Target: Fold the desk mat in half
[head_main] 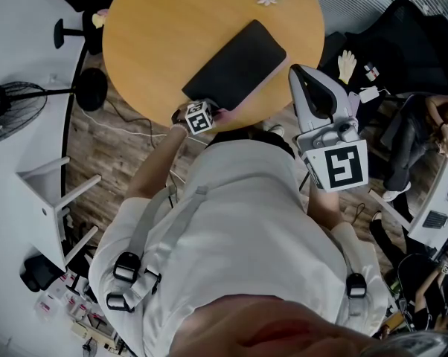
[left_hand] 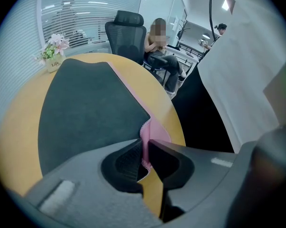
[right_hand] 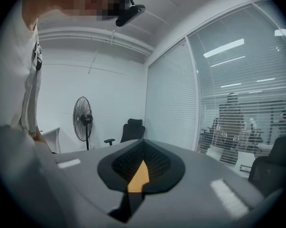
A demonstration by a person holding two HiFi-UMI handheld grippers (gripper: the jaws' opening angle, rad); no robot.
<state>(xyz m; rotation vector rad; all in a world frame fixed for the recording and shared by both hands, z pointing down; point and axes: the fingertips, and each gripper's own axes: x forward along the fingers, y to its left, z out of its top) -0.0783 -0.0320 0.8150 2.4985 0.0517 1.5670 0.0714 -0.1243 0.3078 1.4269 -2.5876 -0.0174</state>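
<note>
Pinching the pink near corner of the desk mat (left_hand: 86, 113) with my left tool (left_hand: 145, 148) at the bench (head_main: 142, 43) edge, I see the mat stretch lengthwise away from it, while my right tool (right_hand: 142, 152), jaws together and empty, hangs raised, well apart.

The desk mat (head_main: 235, 64) looks matt and cloth-like, the table (head_main: 149, 39) smooth wood.
</note>
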